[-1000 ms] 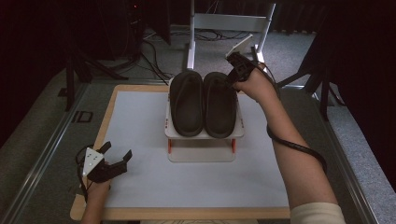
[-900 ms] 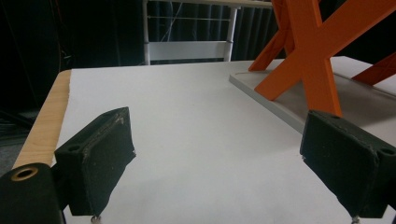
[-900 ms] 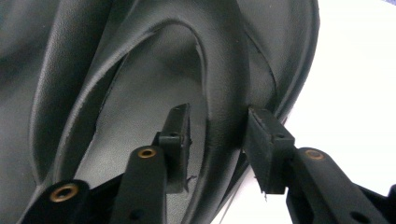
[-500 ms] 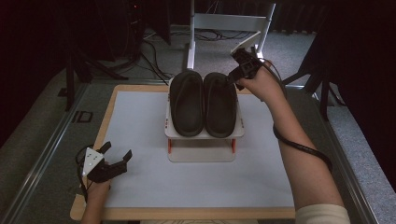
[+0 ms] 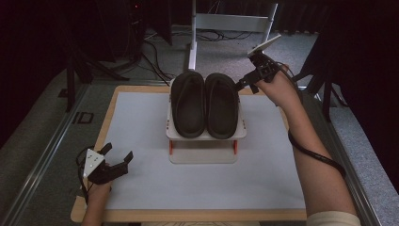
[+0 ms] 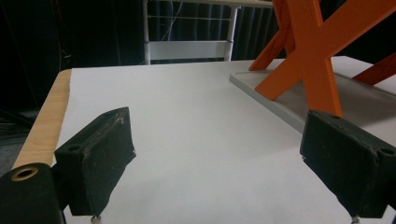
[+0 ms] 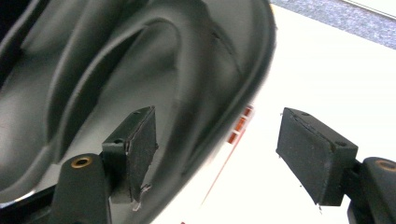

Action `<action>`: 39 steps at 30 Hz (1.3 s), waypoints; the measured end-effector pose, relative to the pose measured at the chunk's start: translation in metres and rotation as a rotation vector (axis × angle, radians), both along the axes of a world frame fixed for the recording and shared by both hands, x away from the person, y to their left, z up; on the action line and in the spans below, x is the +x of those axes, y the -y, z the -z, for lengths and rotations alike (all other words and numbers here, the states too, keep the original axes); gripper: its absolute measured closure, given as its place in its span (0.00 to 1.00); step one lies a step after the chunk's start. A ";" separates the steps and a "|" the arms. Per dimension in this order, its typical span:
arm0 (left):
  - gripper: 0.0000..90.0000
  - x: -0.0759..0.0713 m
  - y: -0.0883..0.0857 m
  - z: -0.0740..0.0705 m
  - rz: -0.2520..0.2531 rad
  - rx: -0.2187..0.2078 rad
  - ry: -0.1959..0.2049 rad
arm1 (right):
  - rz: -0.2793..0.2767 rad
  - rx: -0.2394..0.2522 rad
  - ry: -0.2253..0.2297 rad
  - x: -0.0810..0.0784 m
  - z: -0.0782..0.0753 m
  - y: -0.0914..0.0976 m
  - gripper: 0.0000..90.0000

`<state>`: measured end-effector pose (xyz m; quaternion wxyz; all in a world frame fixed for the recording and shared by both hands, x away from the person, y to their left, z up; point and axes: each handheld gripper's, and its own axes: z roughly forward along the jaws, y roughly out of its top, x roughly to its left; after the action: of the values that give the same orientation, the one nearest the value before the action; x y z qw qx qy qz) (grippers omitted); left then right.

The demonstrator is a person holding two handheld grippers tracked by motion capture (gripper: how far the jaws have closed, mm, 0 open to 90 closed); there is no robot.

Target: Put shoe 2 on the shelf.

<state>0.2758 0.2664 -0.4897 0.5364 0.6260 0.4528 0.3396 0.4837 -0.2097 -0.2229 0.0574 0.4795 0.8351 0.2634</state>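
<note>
Over the middle of the table (image 5: 141,188), a small white rack (image 5: 205,134) with orange legs is sitting on a white sheet, and it's carrying a pair of black slippers side by side on its top shelf. So that's the only "container" going on: the left slipper (image 5: 187,103) and the right slipper (image 5: 222,104) are lying flat, touching each other along their inner edges, toes pointing to 12 o'clock.

The right gripper (image 5: 244,84) is hovering at about 2 o'clock from the rack, just beside the far end of the right slipper. Its jaws are spread wide and aren't gripping anything. In the right gripper view one jaw is sitting over the slipper's edge and the other is out over the white sheet, so the rim is lying between them, but I can't tell if either pad is touching it.

The left gripper (image 5: 115,157) is resting down at 8 o'clock near the front left corner of the table, well apart from the rack. Its jaws are also wide open and holding nothing, pointing across the bare sheet toward the orange legs.
</note>
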 end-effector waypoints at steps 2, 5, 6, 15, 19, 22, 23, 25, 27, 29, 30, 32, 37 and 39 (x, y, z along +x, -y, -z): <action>0.11 0.000 0.000 0.000 -0.001 0.001 0.001 | 0.007 0.006 0.007 -0.001 0.002 0.007 0.30; 0.11 0.000 0.000 0.000 -0.001 0.001 0.001 | 0.007 0.005 0.020 -0.002 0.007 0.017 0.29; 0.11 0.000 0.000 0.000 -0.002 0.001 0.000 | 0.009 0.011 0.017 -0.002 0.009 0.020 0.29; 0.11 0.000 0.000 0.000 -0.002 0.001 0.002 | 0.033 0.029 0.041 -0.007 0.025 0.046 0.28; 0.10 0.000 0.000 0.000 -0.002 0.001 0.001 | 0.024 0.016 0.086 -0.009 0.035 0.052 0.22; 0.11 0.000 0.000 0.000 -0.002 0.001 0.001 | 0.023 0.027 0.104 -0.012 0.049 0.060 0.21; 0.10 0.000 0.000 0.000 -0.001 0.000 0.001 | 0.027 0.036 0.107 -0.012 0.052 0.063 0.21; 0.11 0.000 0.000 0.000 -0.001 0.001 0.001 | 0.033 0.046 0.103 -0.012 0.056 0.065 0.21; 0.11 0.000 0.000 0.000 -0.002 0.000 0.002 | 0.053 0.072 0.109 -0.013 0.069 0.073 0.21; 0.10 0.000 0.000 0.000 -0.003 0.000 0.001 | 0.053 0.083 0.113 -0.014 0.076 0.076 0.21; 0.10 0.000 0.000 0.000 -0.003 0.000 0.001 | 0.056 0.083 0.124 -0.015 0.081 0.078 0.21; 0.10 0.000 0.000 0.000 -0.003 0.000 0.001 | 0.065 0.081 0.127 -0.016 0.086 0.080 0.21; 0.10 0.000 0.000 0.000 -0.002 0.001 0.001 | 0.087 0.091 0.123 -0.019 0.114 0.093 0.21; 0.11 0.000 0.000 0.000 -0.002 0.001 0.001 | 0.094 0.092 0.134 -0.021 0.130 0.099 0.19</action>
<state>0.2757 0.2663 -0.4898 0.5361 0.6254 0.4532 0.3406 0.4625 -0.3085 -0.3527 0.1034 0.5016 0.7929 0.3303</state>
